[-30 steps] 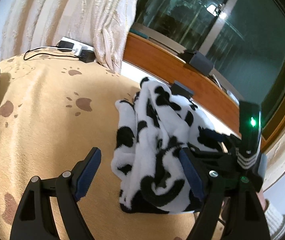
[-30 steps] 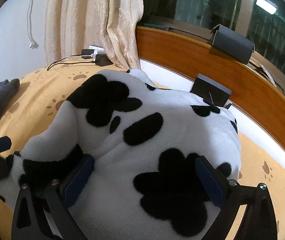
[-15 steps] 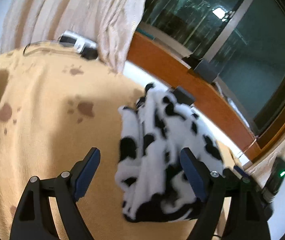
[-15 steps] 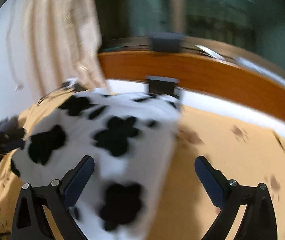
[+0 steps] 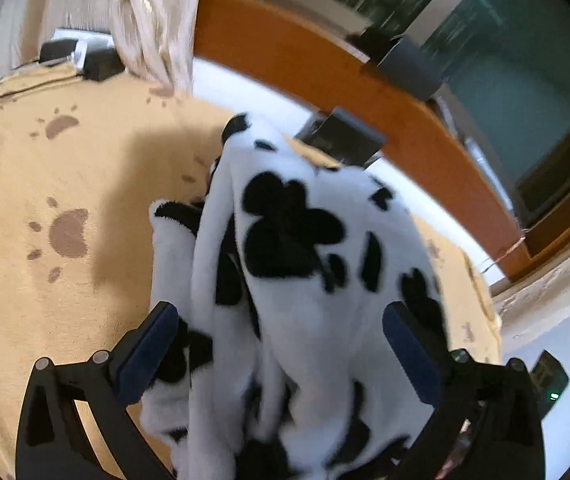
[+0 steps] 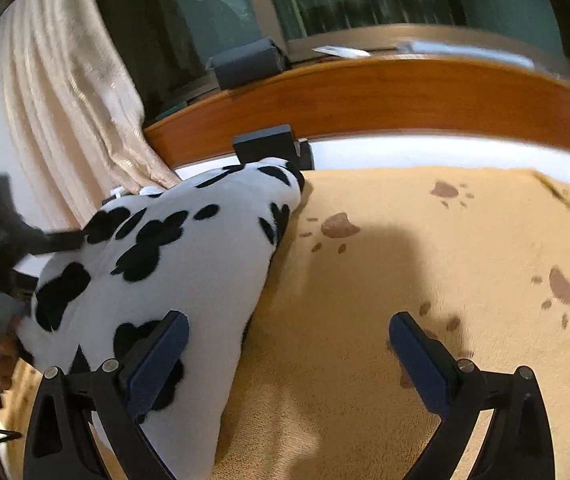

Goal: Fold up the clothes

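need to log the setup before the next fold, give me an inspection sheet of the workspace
surface: tan fleece blanket with brown paw prints, covering a bed.
job's things: white fleece garment with black cow patches, bunched in a folded heap on the blanket.
clutter: dark grey box at the blanket's far edge; another grey box on the ledge.
grippers: left gripper jaws opening, garment between them, pads not pressing; right gripper open over bare blanket, its left finger beside the garment.
cables: black cable running to black adapters at the blanket's far corner.
surroundings: orange wooden headboard, cream curtain, dark window.
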`<action>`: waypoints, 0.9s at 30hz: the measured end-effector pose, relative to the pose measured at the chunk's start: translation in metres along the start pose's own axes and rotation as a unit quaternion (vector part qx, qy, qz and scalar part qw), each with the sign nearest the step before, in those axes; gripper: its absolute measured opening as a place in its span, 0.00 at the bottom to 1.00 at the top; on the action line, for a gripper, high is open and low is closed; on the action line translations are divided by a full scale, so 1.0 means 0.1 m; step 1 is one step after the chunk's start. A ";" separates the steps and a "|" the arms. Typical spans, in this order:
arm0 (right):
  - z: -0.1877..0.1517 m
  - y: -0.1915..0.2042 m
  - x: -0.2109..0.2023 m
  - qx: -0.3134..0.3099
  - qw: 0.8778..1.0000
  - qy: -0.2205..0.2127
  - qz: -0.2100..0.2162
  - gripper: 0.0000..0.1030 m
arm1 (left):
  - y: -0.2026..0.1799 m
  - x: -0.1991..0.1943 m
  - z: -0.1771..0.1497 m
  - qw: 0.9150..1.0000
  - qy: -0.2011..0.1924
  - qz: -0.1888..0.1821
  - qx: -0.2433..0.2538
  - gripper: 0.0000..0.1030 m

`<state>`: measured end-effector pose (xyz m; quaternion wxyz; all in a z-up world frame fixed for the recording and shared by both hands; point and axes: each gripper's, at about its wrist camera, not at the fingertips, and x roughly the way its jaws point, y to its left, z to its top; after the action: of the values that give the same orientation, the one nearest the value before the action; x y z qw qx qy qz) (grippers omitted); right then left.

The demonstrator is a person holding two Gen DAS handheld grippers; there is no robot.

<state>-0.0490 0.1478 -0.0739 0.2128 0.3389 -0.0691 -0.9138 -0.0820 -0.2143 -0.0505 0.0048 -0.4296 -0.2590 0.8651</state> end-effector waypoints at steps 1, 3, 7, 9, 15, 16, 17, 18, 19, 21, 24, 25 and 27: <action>0.00 -0.05 0.00 0.013 1.000 0.001 0.005 0.99 | 0.01 0.04 0.00 1.000 0.005 0.003 0.000 1.00; -0.01 -0.16 0.00 0.036 0.999 0.003 0.012 0.99 | 0.09 0.12 0.00 1.000 0.015 -0.001 -0.005 1.00; -0.01 -0.26 0.02 0.061 0.998 0.010 0.021 0.99 | 0.29 0.22 0.00 0.997 0.040 -0.058 -0.039 1.00; -0.01 -0.27 0.03 0.062 0.998 0.013 0.023 0.99 | 0.38 0.24 0.02 0.994 0.045 -0.088 -0.053 1.00; -0.01 -0.21 0.03 0.048 0.998 0.012 0.024 0.99 | 0.51 0.27 0.09 0.984 0.076 -0.150 -0.056 1.00; -0.01 -0.21 0.03 0.048 0.999 0.013 0.024 0.99 | 0.55 0.27 0.10 0.981 0.081 -0.167 -0.060 1.00; -0.01 -0.21 0.03 0.048 0.998 0.013 0.024 0.99 | 0.59 0.27 0.10 0.978 0.081 -0.181 -0.067 1.00; -0.01 -0.22 0.03 0.051 0.998 0.014 0.024 0.99 | 0.63 0.27 0.10 0.975 0.081 -0.194 -0.075 1.00; -0.02 -0.23 0.03 0.054 0.998 0.015 0.025 0.99 | 0.68 0.26 0.09 0.971 0.076 -0.208 -0.087 1.00; -0.02 -0.26 0.03 0.059 0.998 0.014 0.027 0.99 | 0.78 0.23 0.06 0.963 0.064 -0.236 -0.112 1.00; -0.02 -0.27 0.00 0.063 0.998 0.008 0.025 0.99 | 0.81 0.19 0.02 0.961 0.047 -0.246 -0.118 1.00; -0.02 -0.27 -0.01 0.063 0.998 0.006 0.021 0.99 | 0.79 0.18 0.00 0.962 0.043 -0.245 -0.113 1.00; -0.01 -0.23 -0.04 0.052 0.999 0.002 0.007 0.99 | 0.76 0.17 -0.03 0.964 0.036 -0.242 -0.104 1.00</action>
<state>-0.0537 0.1699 -0.0784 0.2019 0.3509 -0.1181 -0.9068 -0.0742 -0.2749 -0.0984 0.1786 -0.3834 -0.4433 0.7904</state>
